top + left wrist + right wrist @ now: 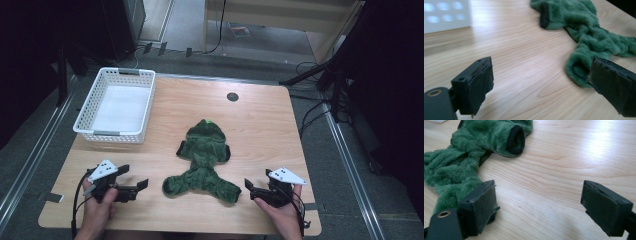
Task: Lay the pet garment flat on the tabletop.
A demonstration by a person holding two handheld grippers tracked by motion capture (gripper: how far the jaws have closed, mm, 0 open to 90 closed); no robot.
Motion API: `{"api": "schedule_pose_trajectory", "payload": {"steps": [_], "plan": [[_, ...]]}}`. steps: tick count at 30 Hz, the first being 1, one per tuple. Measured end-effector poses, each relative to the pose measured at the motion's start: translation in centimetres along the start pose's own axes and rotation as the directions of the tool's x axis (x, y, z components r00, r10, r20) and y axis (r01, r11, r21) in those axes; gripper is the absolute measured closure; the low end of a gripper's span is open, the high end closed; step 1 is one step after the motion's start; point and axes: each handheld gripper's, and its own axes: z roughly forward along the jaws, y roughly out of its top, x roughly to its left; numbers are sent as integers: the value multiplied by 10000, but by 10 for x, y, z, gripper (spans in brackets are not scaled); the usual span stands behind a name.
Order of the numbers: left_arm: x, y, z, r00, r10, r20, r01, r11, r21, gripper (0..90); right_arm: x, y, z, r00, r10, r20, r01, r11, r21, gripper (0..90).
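Jaws of both grippers are held wide with nothing between them. On the left gripper (134, 181) bare table (260, 125) is seen between the pads, and the same holds for the right gripper (252, 189); neither touches the garment.

At the table's middle a green fleece garment (202, 162) is laid flat, its hood pointing to 12 o'clock and its two leg ends spread toward 5 and 7 o'clock, near the front edge. From the garment, the left gripper is found at about 8 o'clock and the right at about 4 o'clock, each just beside a leg end. A white basket (90, 107) is set at 10 o'clock, well apart.

By its look the garment is judged light, soft and limp: it is expected to sag and bunch once lifted, and the plush pile may slide a little under the pads. No breakage is to be feared. A firm hold is best taken on a doubled edge, such as the dark-trimmed cuff (516, 140) or the rolled leg hem (576, 71), rather than on loose pile alone.
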Motion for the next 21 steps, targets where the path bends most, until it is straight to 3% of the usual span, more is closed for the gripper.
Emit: {"api": "schedule_pose_trajectory", "payload": {"steps": [9,13,21], "plan": [[39,-7,-29,9936,-749,-845,706,9961,-523,12,-21,-3,-6,9985,511,199,-513,9986,126,36],[53,-11,-36,9870,-904,-1329,835,9949,-565,12,-31,-4,-9,9967,746,318,-748,9972,43,32],[75,-16,-52,9754,-1391,-1708,1251,9880,-903,12,-54,-12,-18,9904,1036,920,-1045,9945,47,32]]}}
